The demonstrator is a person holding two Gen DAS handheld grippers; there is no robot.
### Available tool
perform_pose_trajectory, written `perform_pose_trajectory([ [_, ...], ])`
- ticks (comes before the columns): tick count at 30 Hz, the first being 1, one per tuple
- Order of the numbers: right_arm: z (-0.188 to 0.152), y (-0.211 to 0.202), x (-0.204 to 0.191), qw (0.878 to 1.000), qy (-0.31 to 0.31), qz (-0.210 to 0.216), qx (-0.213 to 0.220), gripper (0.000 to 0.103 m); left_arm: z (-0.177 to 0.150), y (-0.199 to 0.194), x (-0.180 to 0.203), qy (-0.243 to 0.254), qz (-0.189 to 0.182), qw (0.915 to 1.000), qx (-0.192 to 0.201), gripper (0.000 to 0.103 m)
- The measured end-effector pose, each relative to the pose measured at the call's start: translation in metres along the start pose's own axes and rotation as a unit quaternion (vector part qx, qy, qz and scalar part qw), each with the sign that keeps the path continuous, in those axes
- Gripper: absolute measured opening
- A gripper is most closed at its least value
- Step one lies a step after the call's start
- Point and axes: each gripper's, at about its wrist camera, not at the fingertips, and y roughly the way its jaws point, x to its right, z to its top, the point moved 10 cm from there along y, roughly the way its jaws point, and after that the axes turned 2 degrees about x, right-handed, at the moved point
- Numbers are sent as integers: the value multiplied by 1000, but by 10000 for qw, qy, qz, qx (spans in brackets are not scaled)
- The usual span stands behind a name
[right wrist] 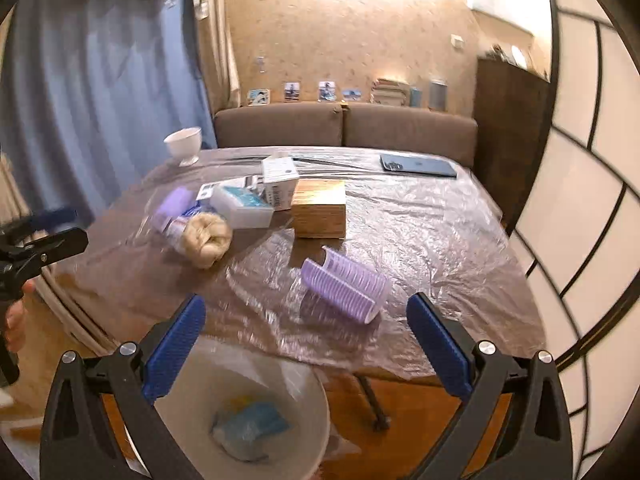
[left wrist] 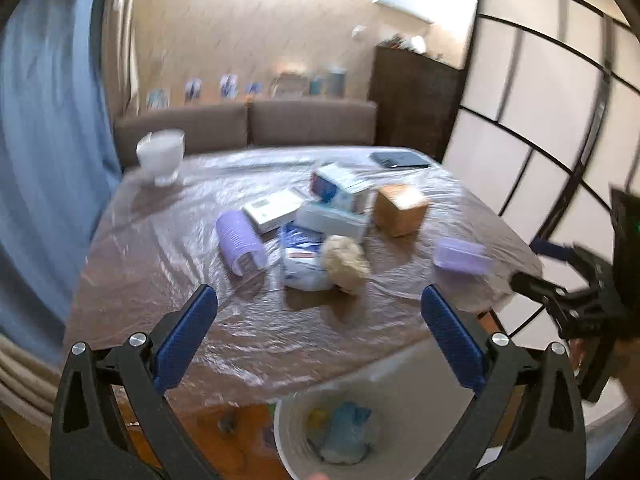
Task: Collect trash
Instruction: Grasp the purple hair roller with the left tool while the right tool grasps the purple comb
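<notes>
Both pairs of jaws are standing wide apart with nothing between them: the left gripper (left wrist: pixel 320 320) and the right gripper (right wrist: pixel 306 328) are each hanging over the near edge of the table (right wrist: pixel 440 240), which is lying under a crinkled clear plastic sheet (left wrist: pixel 168 248). Below that edge a white bin (right wrist: pixel 308 412) is sitting on the floor, and some blue and yellow trash (right wrist: pixel 252 424) is already lying inside it. On the table, one ribbed purple roller (right wrist: pixel 348 288) is lying on its side just beyond the right gripper, while a second purple roller (left wrist: pixel 240 244) is lying farther left, beside a flat white box (left wrist: pixel 274 208). Near the middle, a crumpled beige wad (left wrist: pixel 346 260) is resting against a blue-and-white packet (left wrist: pixel 300 256), with a white-and-blue carton (left wrist: pixel 340 188) and a brown cardboard box (left wrist: pixel 400 208) just behind them. A white footed bowl (left wrist: pixel 160 156) is standing at the far left corner, and a dark flat device (right wrist: pixel 420 166) is lying at the far right. A brown sofa (right wrist: pixel 344 124) is standing behind the table, and a blue curtain (right wrist: pixel 100 100) is hanging at the left.
</notes>
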Motion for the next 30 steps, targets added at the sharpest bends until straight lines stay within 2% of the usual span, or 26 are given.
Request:
perform_pose_trajectory([
  [1, 3, 7, 6, 9999, -6, -118, 18, 99, 2, 11, -13, -171, 114, 9997, -121, 102],
  [3, 0, 20, 11, 9996, -98, -243, -102, 99, 10, 27, -31, -514, 141, 9985, -125, 102],
  [5, -3, 39, 23, 9991, 36, -336, -251, 99, 13, 40, -44, -637, 178, 9976, -184, 102],
  [11, -15, 73, 32, 9970, 417, -414, -500, 99, 8, 88, -73, -246, 833, 9951, -479, 102],
  [14, -17, 81, 28, 9967, 386, -466, -536, 99, 6, 109, -85, -373, 835, 9937, -649, 102],
  [19, -19, 89, 28, 9961, 414, -555, -550, 99, 10, 123, -92, -456, 869, 9928, -682, 101],
  [21, -19, 92, 29, 9958, 426, -605, -540, 98, 9, 130, -94, -494, 844, 9924, -740, 94],
  [24, -18, 94, 31, 9958, 379, -672, -499, 97, 11, 137, -96, -543, 840, 9917, -809, 89],
  [30, -17, 101, 32, 9953, 326, -770, -493, 95, 14, 145, -96, -547, 817, 9916, -837, 89],
])
